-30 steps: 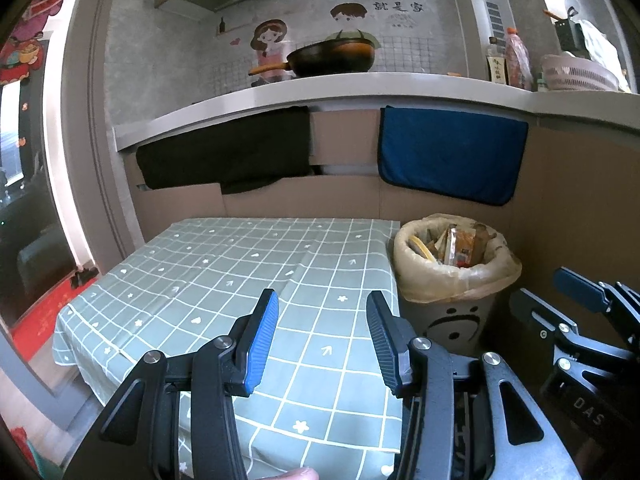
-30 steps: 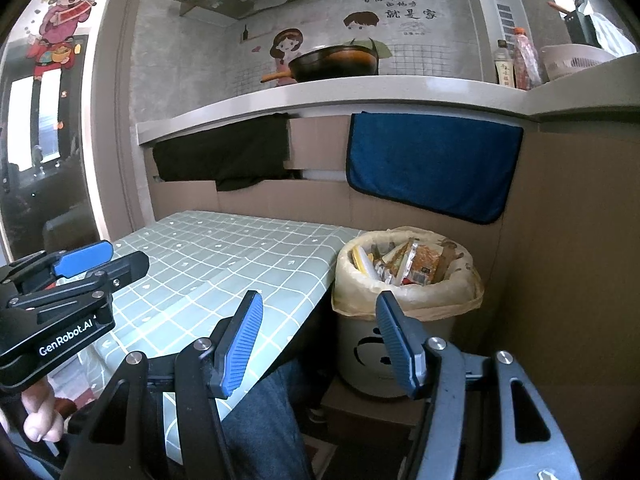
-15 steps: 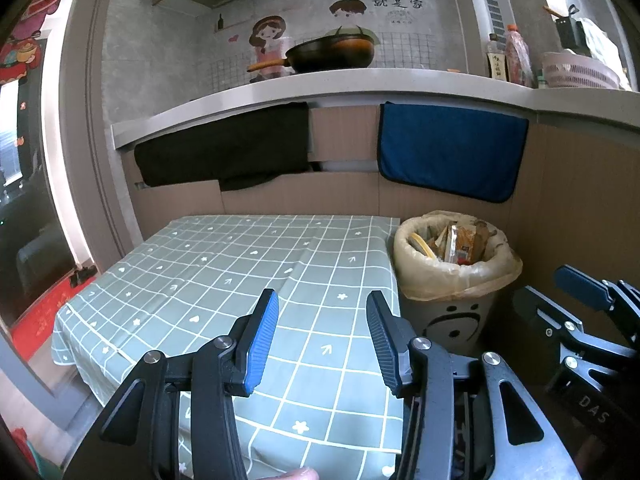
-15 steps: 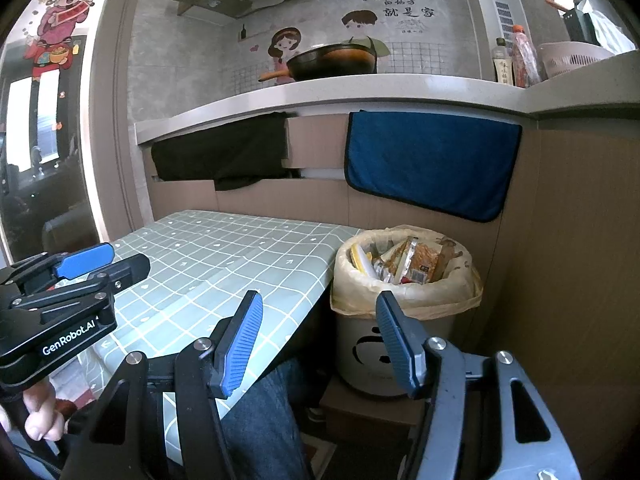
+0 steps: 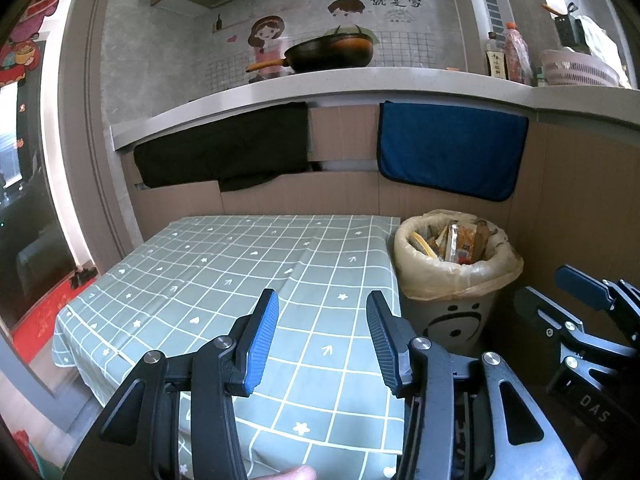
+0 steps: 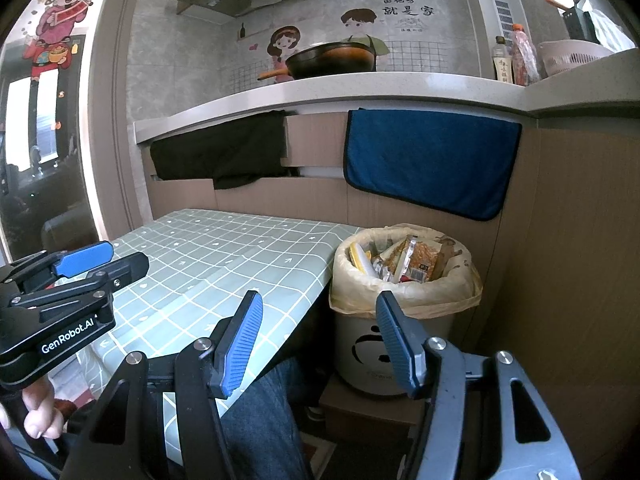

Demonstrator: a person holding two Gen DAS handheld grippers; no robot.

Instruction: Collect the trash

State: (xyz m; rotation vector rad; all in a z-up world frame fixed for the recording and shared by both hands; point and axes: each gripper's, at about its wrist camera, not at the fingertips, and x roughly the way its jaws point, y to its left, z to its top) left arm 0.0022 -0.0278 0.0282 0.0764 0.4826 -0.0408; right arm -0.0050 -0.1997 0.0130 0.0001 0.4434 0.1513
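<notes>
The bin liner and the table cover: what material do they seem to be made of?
The bin liner looks like thin, translucent plastic film in a beige tone: it crinkles and folds loosely over the rim. The table cover seems a smooth, slightly glossy wipeable sheet, perhaps vinyl or coated cloth: it shows soft creases and hangs stiffly at the edge.

Both wrist views look slightly downward — sharing table point(image 5: 224, 272) and bin point(image 6: 404, 280).

bin point(image 5: 456, 280) right of table point(image 5: 224, 280), wrappers point(image 5: 456, 240) inside
</notes>
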